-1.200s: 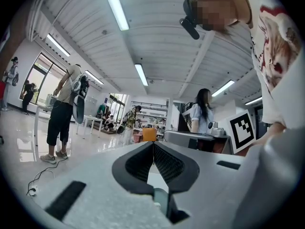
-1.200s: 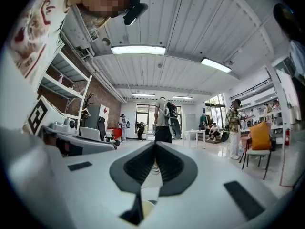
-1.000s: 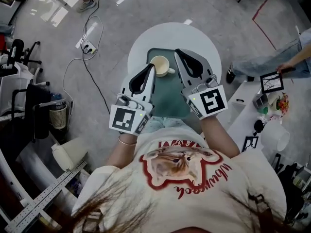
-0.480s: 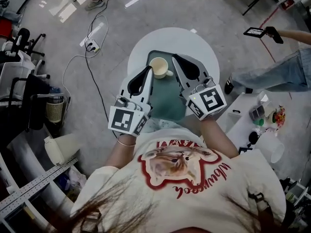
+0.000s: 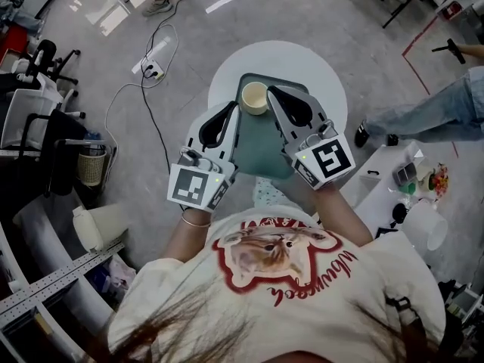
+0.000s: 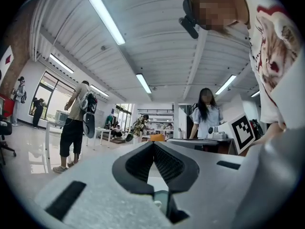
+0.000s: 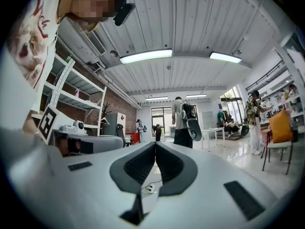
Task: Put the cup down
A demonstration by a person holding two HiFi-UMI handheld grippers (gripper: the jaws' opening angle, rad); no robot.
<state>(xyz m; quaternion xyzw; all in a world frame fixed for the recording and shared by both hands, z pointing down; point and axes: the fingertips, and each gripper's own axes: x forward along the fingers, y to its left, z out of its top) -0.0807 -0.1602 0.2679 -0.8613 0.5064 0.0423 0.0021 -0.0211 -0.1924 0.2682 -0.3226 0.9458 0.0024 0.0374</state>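
Green tray (image 5: 261, 148) is bearing the cup (image 5: 255, 97), seemingly released; left gripper (image 5: 234, 107) and right gripper (image 5: 271, 91) are hovering pressed together, empty, needing only withdrawal.

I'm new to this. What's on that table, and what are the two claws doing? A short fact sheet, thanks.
cup: upright, at the far end of the tray
tray: green, lying on the round white table
left gripper: shut, empty, tips just left of the cup
right gripper: shut, empty, tips just right of the cup
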